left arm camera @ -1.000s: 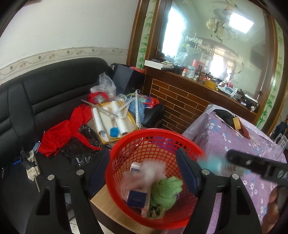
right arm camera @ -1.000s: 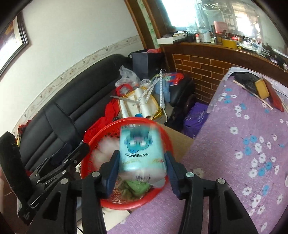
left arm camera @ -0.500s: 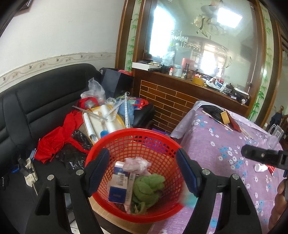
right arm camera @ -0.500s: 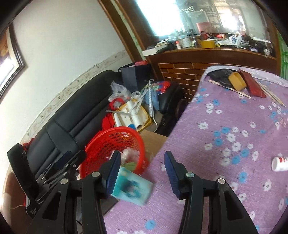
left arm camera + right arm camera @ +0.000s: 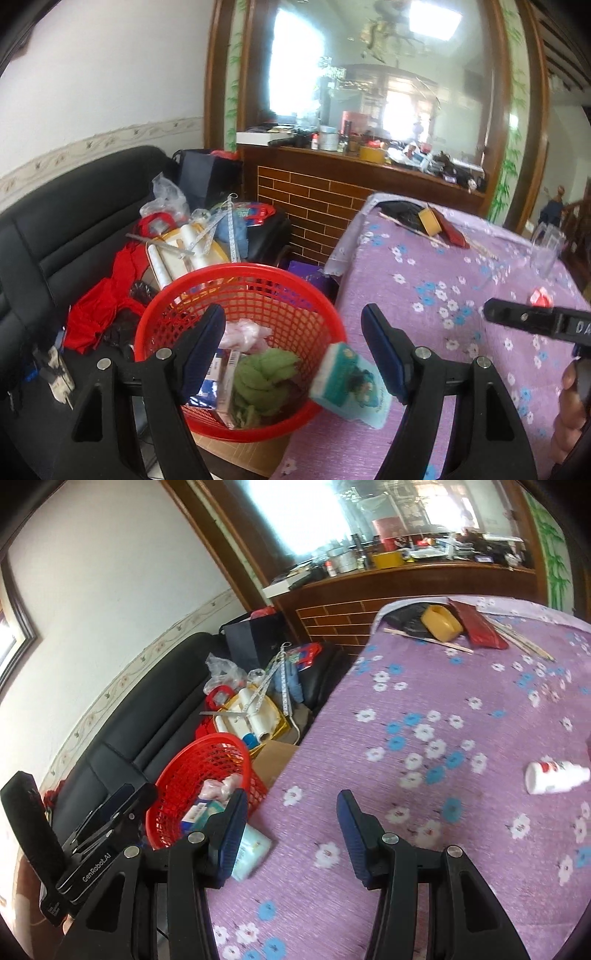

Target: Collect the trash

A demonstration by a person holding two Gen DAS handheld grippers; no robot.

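A red mesh basket (image 5: pixel 288 291) (image 5: pixel 195 764) sits beside the purple flowered table, holding a pink wad, a green cloth and a blue carton. A pale blue tissue pack (image 5: pixel 351 384) (image 5: pixel 251 849) lies on the table edge just right of the basket, outside it. My left gripper (image 5: pixel 295 350) is open, its jaws apart on either side of the basket's near rim. My right gripper (image 5: pixel 288 830) is open and empty above the table, with the pack by its left finger. A white bottle with a red label (image 5: pixel 554 777) lies on the table at the right.
A black sofa (image 5: pixel 74 221) carries red cloth, rolls and bags. The purple tablecloth (image 5: pixel 443 720) holds a yellow box, a red pouch and sticks at the far end. A clear cup (image 5: pixel 546 254) stands on the table. A brick-faced counter stands behind.
The right gripper let go of the tissue pack; it dropped onto the table edge beside the basket. The right gripper swung right over the table. The left gripper also shifted right.
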